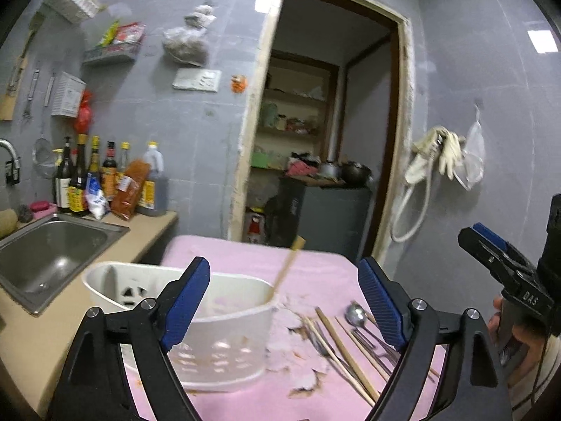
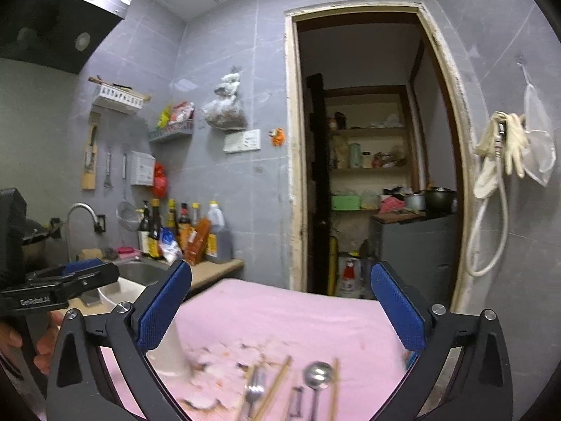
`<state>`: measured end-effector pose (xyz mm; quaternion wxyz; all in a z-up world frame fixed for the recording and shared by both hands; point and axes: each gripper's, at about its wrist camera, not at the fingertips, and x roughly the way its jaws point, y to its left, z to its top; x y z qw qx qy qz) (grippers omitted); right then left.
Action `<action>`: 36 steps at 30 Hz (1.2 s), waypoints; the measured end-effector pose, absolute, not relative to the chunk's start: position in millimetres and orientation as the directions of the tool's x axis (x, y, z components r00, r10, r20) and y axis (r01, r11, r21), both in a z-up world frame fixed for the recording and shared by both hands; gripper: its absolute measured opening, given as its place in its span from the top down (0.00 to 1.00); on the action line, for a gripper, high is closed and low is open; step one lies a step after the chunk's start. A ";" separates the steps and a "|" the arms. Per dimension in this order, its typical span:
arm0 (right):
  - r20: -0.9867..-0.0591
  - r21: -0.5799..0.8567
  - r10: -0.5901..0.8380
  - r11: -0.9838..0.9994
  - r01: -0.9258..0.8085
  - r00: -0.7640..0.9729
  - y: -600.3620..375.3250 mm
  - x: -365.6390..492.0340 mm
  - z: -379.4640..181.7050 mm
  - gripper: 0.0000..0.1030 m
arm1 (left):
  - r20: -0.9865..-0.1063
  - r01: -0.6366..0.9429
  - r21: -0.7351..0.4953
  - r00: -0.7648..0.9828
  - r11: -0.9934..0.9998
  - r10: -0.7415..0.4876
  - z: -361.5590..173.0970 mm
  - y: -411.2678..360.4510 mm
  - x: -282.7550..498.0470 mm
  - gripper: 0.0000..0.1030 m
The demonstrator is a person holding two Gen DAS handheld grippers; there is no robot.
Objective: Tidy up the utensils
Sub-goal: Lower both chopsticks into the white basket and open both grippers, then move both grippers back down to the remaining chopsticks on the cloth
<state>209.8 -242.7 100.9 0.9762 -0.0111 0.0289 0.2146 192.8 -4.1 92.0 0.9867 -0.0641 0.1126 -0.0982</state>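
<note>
My left tool (image 1: pixel 284 301) is spread wide, both blue pads apart and holding nothing; it hangs above the pink-covered desk (image 1: pixel 245 256). The white utensil caddy (image 1: pixel 224 319) stands on the desk directly ahead of the left finger, next to the steel sink (image 1: pixel 52 256). One wooden chopstick (image 1: pixel 285 268) already stands tilted inside the caddy, leaning against its right rim. The remaining utensils lie loose on the desk to the right of the caddy: a fork (image 1: pixel 320 338), a pair of chopsticks (image 1: pixel 345 354), and a metal spoon (image 1: pixel 356 314) with its bowl pointing away from me; they lie close together, partly overlapping. Torn patches in the pink cover (image 1: pixel 298 329) show between the caddy and these utensils. My right tool (image 2: pixel 280 312) is also spread wide and grips nothing. In the right wrist view, the spoon, the fork and the chopsticks lie on the desk below and between its fingers, blurred. The right tool appears at the right edge of the left wrist view, held well above the desk. Sauce bottles (image 1: pixel 105 175) stand in a row behind the sink against the grey tiled wall (image 1: pixel 196 119).
</note>
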 end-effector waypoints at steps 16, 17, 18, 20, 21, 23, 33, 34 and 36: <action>-0.352 0.024 0.331 0.938 -0.346 0.875 -293.4 249.8 40.5 0.00 | -0.463 0.269 -0.072 0.844 0.961 -0.271 25.2 -73.7 229.9 0.20; -0.372 0.033 0.332 0.938 -0.346 0.867 -294.5 253.5 36.7 0.00 | -0.483 0.272 -0.070 0.833 0.960 -0.271 21.0 -76.1 234.5 0.20; -0.395 0.043 0.335 0.937 -0.347 0.855 -295.6 258.1 32.3 0.00 | -0.499 0.275 -0.069 0.823 0.959 -0.272 17.4 -78.0 238.3 0.20; -0.434 0.062 0.341 0.935 -0.350 0.834 -296.8 266.2 24.2 0.05 | -0.531 0.281 -0.072 0.801 0.957 -0.275 10.8 -80.3 246.0 0.21; -0.460 0.071 0.343 0.934 -0.351 0.819 -296.9 271.6 19.8 0.08 | -0.545 0.284 -0.077 0.791 0.956 -0.279 7.8 -81.2 249.2 0.24; -0.507 0.092 0.351 0.930 -0.355 0.787 -295.9 281.5 12.0 0.16 | -0.576 0.293 -0.087 0.765 0.952 -0.288 2.4 -83.8 257.2 0.34; -0.680 0.128 0.368 0.911 -0.391 0.635 -280.6 320.8 -10.6 0.57 | -0.707 0.280 -0.206 0.620 0.938 -0.340 -18.7 -84.8 307.3 0.74; -0.687 0.130 0.368 0.910 -0.393 0.626 -279.6 322.9 -12.2 0.60 | -0.713 0.273 -0.218 0.611 0.937 -0.343 -19.7 -84.1 312.0 0.76; -0.707 0.132 0.367 0.908 -0.397 0.604 -275.6 328.5 -15.2 0.62 | -0.721 0.260 -0.245 0.595 0.934 -0.355 -20.2 -80.8 320.9 0.78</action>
